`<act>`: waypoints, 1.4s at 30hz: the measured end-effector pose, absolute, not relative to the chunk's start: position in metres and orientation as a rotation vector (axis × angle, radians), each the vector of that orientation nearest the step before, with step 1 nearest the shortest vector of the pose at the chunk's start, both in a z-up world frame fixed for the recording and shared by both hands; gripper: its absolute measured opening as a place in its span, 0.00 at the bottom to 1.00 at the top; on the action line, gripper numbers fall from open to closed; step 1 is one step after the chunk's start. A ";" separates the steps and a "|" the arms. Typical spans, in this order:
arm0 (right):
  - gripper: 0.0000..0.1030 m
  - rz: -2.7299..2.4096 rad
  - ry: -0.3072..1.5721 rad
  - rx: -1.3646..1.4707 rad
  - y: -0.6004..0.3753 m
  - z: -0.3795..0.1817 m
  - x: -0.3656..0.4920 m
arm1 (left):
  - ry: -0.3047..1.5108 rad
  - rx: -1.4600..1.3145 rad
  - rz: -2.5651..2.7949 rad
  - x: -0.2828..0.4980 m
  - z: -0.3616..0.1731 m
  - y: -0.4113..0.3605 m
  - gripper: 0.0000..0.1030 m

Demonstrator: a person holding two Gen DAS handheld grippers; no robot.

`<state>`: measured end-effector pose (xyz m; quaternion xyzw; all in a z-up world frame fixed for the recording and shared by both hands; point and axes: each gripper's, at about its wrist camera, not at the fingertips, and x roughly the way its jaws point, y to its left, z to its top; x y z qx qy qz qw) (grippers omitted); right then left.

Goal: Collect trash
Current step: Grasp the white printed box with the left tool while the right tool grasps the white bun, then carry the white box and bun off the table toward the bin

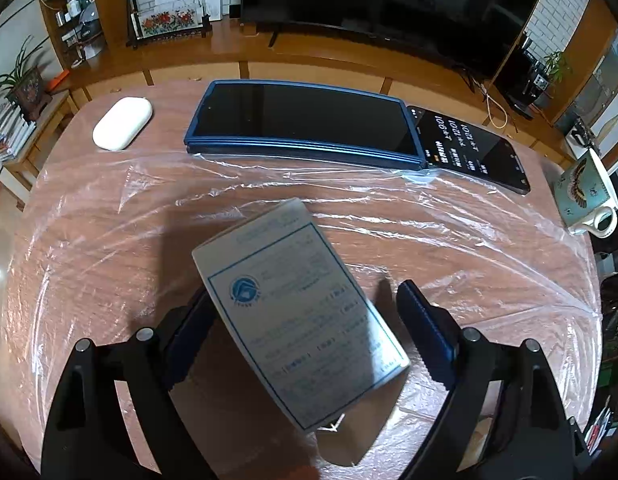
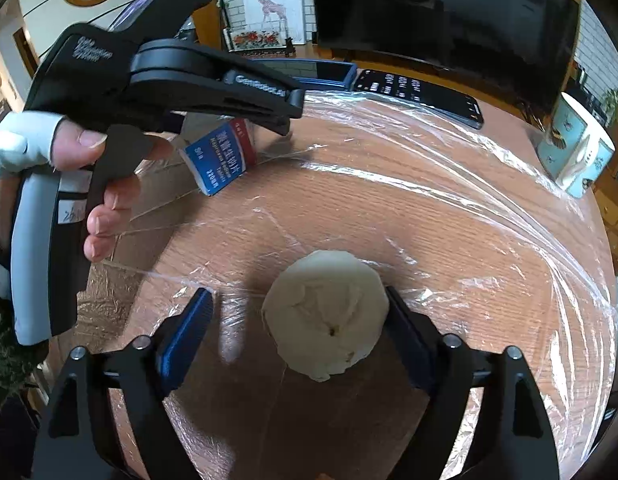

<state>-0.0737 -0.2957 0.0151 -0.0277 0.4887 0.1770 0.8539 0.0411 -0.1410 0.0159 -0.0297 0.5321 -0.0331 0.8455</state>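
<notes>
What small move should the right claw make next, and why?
Probably close the right claw on the crumpled white tissue ball: it sits between the open fingers, one pad already at its side, while the left claw brackets the small white printed box.

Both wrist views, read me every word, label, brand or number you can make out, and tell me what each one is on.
"220" and "80": blue end of the small box; its Chinese title and English line are too blurred.
"Con...": side of the left gripper, rest blurred.
Clock digits on the phone: too distorted to read reliably.
Box's printed panel: round blue logo, text unreadable.
Mug: picture only.
</notes>
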 end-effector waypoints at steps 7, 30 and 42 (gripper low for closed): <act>0.92 0.377 1.033 -0.012 -0.297 0.016 -0.069 | 1.116 -0.041 -0.070 0.042 0.015 -0.144 0.89; 0.50 0.295 0.992 0.111 -0.332 0.023 -0.063 | 1.051 -0.050 -0.143 0.018 0.035 -0.134 0.46; 0.50 0.282 0.983 0.159 -0.338 0.028 -0.076 | 0.998 -0.037 -0.199 -0.022 0.055 -0.124 0.46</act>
